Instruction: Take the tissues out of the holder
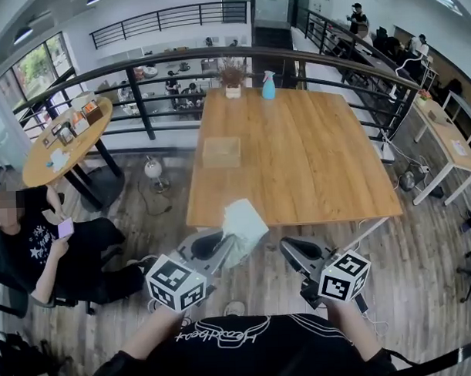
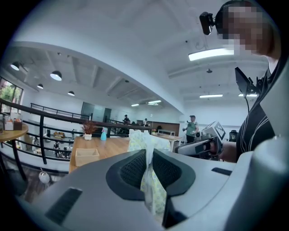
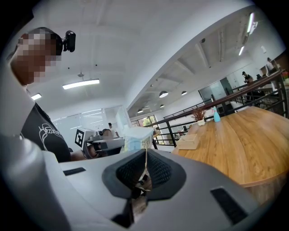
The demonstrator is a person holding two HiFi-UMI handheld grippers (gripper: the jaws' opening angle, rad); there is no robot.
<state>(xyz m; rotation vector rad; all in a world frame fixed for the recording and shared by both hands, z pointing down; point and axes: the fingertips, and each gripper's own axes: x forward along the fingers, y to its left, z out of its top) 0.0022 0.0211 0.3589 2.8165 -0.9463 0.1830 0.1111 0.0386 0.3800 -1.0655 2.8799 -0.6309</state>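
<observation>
A pale, faintly patterned tissue [image 1: 244, 225] hangs in the air just off the wooden table's front edge [image 1: 298, 216], and my left gripper [image 1: 226, 241] is shut on it. In the left gripper view the tissue [image 2: 143, 142] is pinched between the dark pads and sticks out above and below them. The wooden tissue holder [image 1: 221, 151] sits on the table's left half, well beyond both grippers; I cannot see inside it. My right gripper [image 1: 299, 254] hovers to the right of the tissue, below the table edge, with its jaws together and nothing held between them [image 3: 145, 169].
A potted plant [image 1: 232, 74] and a blue spray bottle [image 1: 269, 85] stand at the table's far edge by a black railing [image 1: 140, 102]. A seated person [image 1: 45, 244] is on the left, behind whom is a round table [image 1: 64, 139]. More desks stand at the right.
</observation>
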